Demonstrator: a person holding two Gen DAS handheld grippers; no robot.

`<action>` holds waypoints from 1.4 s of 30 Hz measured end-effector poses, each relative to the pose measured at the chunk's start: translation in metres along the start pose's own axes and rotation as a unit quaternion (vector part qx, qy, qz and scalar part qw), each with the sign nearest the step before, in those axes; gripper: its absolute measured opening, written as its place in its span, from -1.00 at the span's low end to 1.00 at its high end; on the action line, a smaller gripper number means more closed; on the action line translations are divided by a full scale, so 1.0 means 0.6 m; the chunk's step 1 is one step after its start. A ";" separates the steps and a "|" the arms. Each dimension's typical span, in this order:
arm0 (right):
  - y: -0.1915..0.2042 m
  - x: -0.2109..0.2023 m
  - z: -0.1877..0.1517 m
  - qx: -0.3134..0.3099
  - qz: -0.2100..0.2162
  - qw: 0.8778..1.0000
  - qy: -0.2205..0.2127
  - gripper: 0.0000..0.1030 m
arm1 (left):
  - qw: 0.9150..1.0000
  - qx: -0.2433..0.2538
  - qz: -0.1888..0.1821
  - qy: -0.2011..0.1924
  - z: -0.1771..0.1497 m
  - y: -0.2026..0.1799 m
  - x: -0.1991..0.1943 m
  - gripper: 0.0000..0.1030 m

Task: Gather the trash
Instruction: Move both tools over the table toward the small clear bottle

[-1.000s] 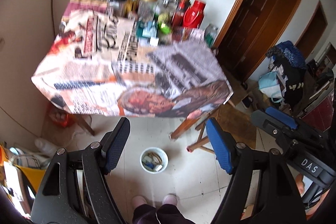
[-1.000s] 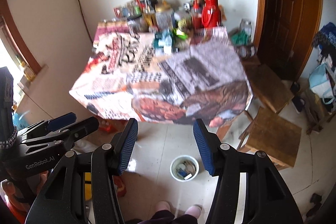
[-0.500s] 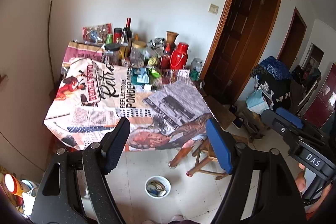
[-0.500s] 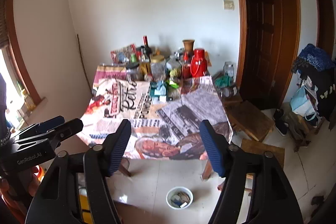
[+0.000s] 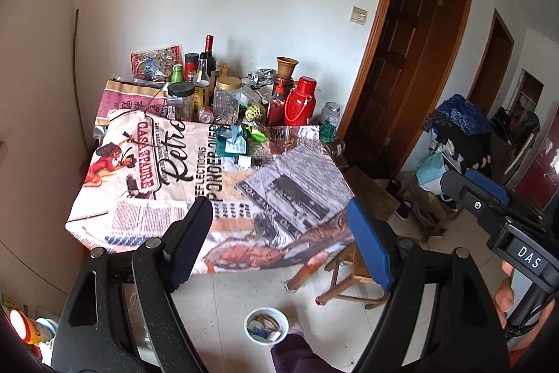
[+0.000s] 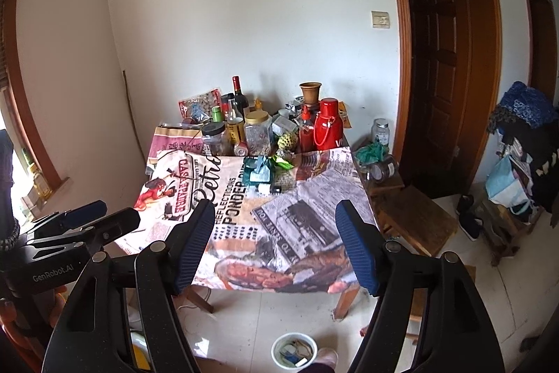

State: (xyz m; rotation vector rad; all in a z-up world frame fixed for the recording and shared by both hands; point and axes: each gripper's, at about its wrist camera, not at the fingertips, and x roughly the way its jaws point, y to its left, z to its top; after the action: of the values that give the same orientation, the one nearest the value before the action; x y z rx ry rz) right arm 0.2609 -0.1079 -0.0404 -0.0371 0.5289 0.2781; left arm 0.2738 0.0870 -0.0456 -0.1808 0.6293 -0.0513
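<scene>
A table with a printed cloth [image 5: 167,191] [image 6: 314,205] stands against the wall. Crumpled teal and green wrappers [image 5: 237,138] [image 6: 260,168] lie at the middle of the cloth. A white bin [image 5: 267,325] [image 6: 294,350] with scraps in it stands on the floor in front of the table. My left gripper [image 5: 279,226] is open and empty, held well back from the table. My right gripper [image 6: 276,229] is open and empty too, also well back. Each gripper shows at the edge of the other's view.
Bottles, jars, a red thermos [image 5: 299,102] [image 6: 327,124] and a clay vase crowd the table's far edge. Wooden stools [image 5: 353,264] [image 6: 415,219] stand at the table's right. A dark door and piled clothes [image 5: 461,128] are further right.
Both views have risen and pulled back from the table since a second ago. The wall and door now fill more of the view. The jaws stay open.
</scene>
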 end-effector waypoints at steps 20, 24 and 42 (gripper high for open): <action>-0.171 0.243 0.165 -0.010 0.049 0.998 0.038 0.32 | 0.996 -0.058 0.059 0.040 0.167 -0.059 0.302 0.52; -0.175 0.293 0.171 -0.001 0.058 0.996 0.061 0.32 | 0.993 -0.073 0.070 0.055 0.179 -0.033 0.345 0.53; -0.120 0.527 0.182 0.043 -0.017 0.989 0.141 0.32 | 0.976 -0.080 0.009 0.203 0.208 0.163 0.653 0.52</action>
State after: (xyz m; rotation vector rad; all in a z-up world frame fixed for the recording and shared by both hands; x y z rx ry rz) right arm 0.5954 -0.0860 -0.1077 -0.0017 0.8209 0.2164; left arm 0.6632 0.1621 -0.1918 -0.3241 1.0443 -0.0194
